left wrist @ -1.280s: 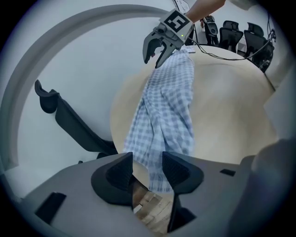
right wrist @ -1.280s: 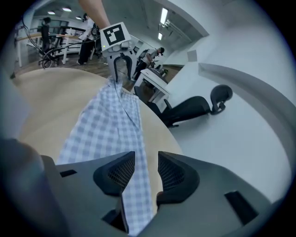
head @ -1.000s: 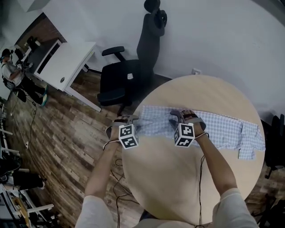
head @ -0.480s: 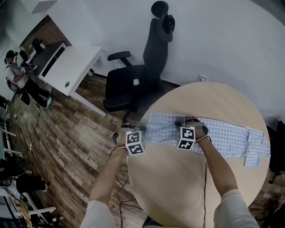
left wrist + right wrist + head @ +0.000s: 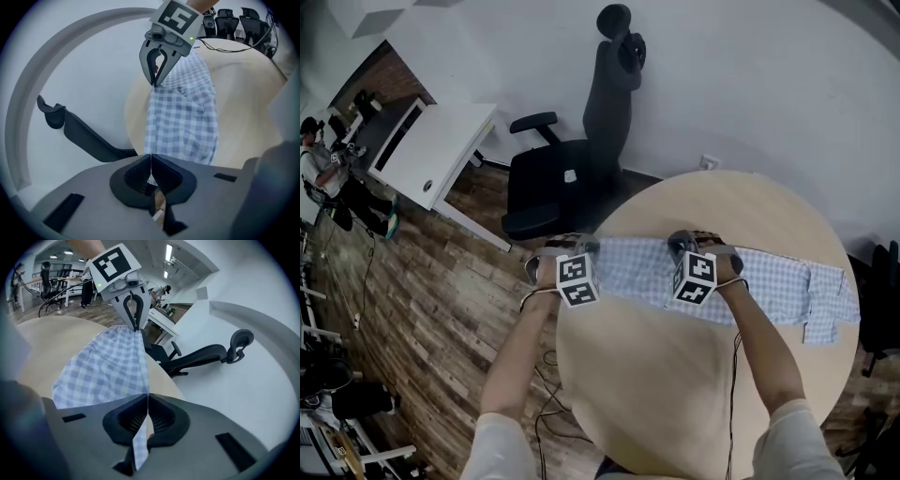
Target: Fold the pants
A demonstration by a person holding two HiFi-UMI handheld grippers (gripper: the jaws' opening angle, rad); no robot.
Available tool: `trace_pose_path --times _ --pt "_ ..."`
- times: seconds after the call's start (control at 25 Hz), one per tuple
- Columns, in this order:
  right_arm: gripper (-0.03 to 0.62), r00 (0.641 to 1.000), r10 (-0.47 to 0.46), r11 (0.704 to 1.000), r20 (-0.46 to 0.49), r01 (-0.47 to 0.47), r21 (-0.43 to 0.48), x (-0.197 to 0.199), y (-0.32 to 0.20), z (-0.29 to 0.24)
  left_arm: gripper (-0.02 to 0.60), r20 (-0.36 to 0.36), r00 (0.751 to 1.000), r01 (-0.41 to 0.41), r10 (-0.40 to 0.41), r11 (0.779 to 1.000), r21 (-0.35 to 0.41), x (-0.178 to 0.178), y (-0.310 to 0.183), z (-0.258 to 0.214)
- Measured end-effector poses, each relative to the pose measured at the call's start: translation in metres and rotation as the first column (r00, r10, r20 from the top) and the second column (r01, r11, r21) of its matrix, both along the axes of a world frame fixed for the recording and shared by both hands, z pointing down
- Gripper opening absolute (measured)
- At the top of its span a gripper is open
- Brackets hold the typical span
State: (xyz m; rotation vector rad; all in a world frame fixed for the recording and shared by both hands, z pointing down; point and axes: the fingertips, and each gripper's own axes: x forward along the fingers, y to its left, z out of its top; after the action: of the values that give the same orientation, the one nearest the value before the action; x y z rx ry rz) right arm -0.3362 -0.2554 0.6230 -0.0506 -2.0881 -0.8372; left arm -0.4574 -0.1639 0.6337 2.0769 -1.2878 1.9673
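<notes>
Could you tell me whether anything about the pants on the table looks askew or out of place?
Only slightly: at the right end of the pants, the leg ends look uneven, with one flap jutting toward the person, close to the rim of the table. Nothing else stands out.

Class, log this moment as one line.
left gripper: shut on pants | right gripper: shut on pants | rest: on table

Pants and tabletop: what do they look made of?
Pants: thin woven cloth, probably cotton, matte. It has a blue-white check weave, soft creases and a limp drape. Tabletop: pale wood or wood-look laminate, smooth with a low sheen. Its even tan surface doesn't show which.
</notes>
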Motion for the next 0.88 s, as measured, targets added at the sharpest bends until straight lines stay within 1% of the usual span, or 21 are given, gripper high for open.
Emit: trace_pose_path --times 0.08,0.2,0.28,0.44,0.6,0.68,0.72,0.76,0.8,0.88 --pt "0.031 0.999 0.033 0.999 -0.019 -0.033 -0.010 0.009 -0.009 0.005 0.037 -0.002 1.000 0.001 -0.001 1.000 -0.009 0.001 -0.016 0.004" --pt "0.032 0.997 0.075 0.996 -0.037 -0.076 -0.036 0.019 -0.018 0.018 0.037 0.004 1.000 -0.009 0.010 0.999 -0.042 0.003 -0.032 0.022" --pt "0.032 0.995 0.088 0.994 -0.046 -0.090 -0.053 0.022 -0.020 0.029 0.037 0.016 1.000 -0.016 0.017 0.998 -0.069 0.005 -0.037 0.037" --pt "0.032 0.992 0.114 0.990 -0.050 -0.118 -0.075 0.023 -0.016 0.051 0.037 0.015 1.000 -0.025 0.026 0.994 -0.102 0.006 -0.035 0.061" --pt "0.034 0.991 0.127 0.986 -0.049 -0.131 -0.103 0.023 -0.014 0.066 0.037 -0.005 1.000 0.014 -0.015 0.990 -0.141 0.003 -0.028 0.079" --pt "0.037 0.988 0.150 0.979 -0.029 -0.153 -0.137 0.029 -0.016 0.064 0.037 -0.022 0.999 0.032 -0.036 0.989 -0.145 0.007 -0.031 0.081" --pt "0.055 0.986 0.166 0.974 -0.010 -0.166 -0.154 0.032 -0.018 0.060 0.038 -0.028 0.999 0.040 -0.045 0.990 -0.137 0.008 -0.032 0.079" --pt "0.104 0.983 0.183 0.970 0.012 -0.179 -0.167 0.034 -0.022 0.054 0.049 -0.033 0.998 0.053 -0.057 0.991 -0.124 0.008 -0.034 0.076" --pt "0.135 0.979 0.202 0.966 0.037 -0.192 -0.175 0.038 -0.026 0.046 0.070 -0.038 0.997 0.068 -0.073 0.991 -0.111 0.007 -0.036 0.071" --pt "0.138 0.965 0.244 0.958 0.090 -0.226 -0.175 0.047 -0.040 0.027 0.164 -0.035 0.995 0.093 -0.096 0.993 -0.074 0.005 -0.043 0.057"
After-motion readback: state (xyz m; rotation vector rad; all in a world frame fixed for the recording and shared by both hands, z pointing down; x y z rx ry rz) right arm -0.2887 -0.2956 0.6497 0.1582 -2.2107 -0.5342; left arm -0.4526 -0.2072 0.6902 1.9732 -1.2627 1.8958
